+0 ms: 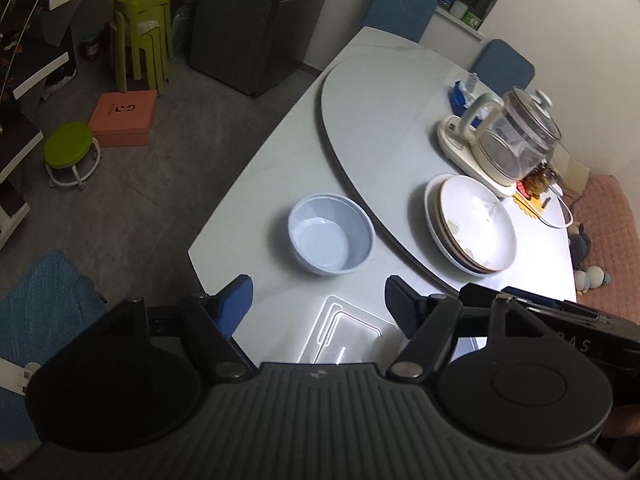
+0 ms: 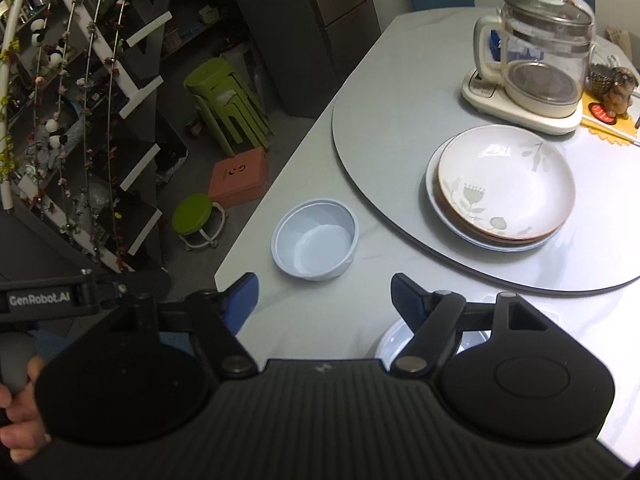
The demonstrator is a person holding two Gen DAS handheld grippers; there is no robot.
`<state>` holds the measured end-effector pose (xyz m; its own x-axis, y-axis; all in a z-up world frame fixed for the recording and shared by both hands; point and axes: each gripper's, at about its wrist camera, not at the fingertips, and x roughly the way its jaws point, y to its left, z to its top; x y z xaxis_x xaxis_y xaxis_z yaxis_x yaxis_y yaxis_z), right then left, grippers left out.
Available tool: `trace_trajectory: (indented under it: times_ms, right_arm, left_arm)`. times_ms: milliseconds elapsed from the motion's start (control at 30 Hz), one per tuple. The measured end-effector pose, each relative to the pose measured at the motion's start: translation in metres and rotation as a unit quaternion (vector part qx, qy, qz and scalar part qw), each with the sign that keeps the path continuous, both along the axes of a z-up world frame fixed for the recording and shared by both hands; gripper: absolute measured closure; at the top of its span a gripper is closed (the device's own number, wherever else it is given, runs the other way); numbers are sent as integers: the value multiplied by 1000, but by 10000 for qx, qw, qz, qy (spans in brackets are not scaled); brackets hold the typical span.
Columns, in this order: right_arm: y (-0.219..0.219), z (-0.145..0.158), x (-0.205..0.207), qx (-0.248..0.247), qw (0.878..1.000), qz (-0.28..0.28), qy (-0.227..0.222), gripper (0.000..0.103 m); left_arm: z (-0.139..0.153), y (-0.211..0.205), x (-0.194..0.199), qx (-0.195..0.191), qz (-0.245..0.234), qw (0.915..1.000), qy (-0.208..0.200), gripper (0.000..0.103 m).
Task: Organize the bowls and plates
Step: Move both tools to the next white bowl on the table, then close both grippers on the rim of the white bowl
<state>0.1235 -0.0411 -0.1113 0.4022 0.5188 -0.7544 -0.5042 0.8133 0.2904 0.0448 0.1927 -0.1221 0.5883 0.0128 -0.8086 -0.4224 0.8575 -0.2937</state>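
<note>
A pale blue bowl point(image 1: 331, 234) stands upright on the white table point(image 1: 280, 152) near its left edge; it also shows in the right wrist view point(image 2: 314, 239). A stack of plates point(image 1: 471, 224) with a floral plate on top sits on the round turntable point(image 1: 380, 128); the stack also shows in the right wrist view point(image 2: 502, 186). My left gripper point(image 1: 319, 300) is open and empty, held above the table short of the bowl. My right gripper point(image 2: 325, 294) is open and empty, also short of the bowl. A second white bowl point(image 2: 394, 342) lies partly hidden under the right gripper's finger.
A glass kettle on a cream base point(image 2: 536, 48) stands behind the plates. A clear plastic tray point(image 1: 344, 330) lies under my left gripper. Blue chairs point(image 1: 400, 8) ring the table. Green stools point(image 1: 140, 32) and an orange box point(image 1: 122, 118) are on the floor at left.
</note>
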Motion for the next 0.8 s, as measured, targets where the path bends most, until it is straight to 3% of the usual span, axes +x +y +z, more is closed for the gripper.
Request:
trace_trajectory:
  times_ms: [267, 600, 800]
  right_arm:
    - [30, -17, 36, -81, 9996, 6, 262, 29]
    - [59, -49, 71, -404, 9971, -2, 652, 48]
    - [76, -72, 93, -616, 9947, 34, 829, 54]
  left_arm:
    - [-30, 37, 50, -263, -103, 9993, 252, 26]
    - [-83, 63, 109, -650, -307, 9961, 512, 27]
    - [-109, 74, 142, -704, -532, 9941, 635, 30]
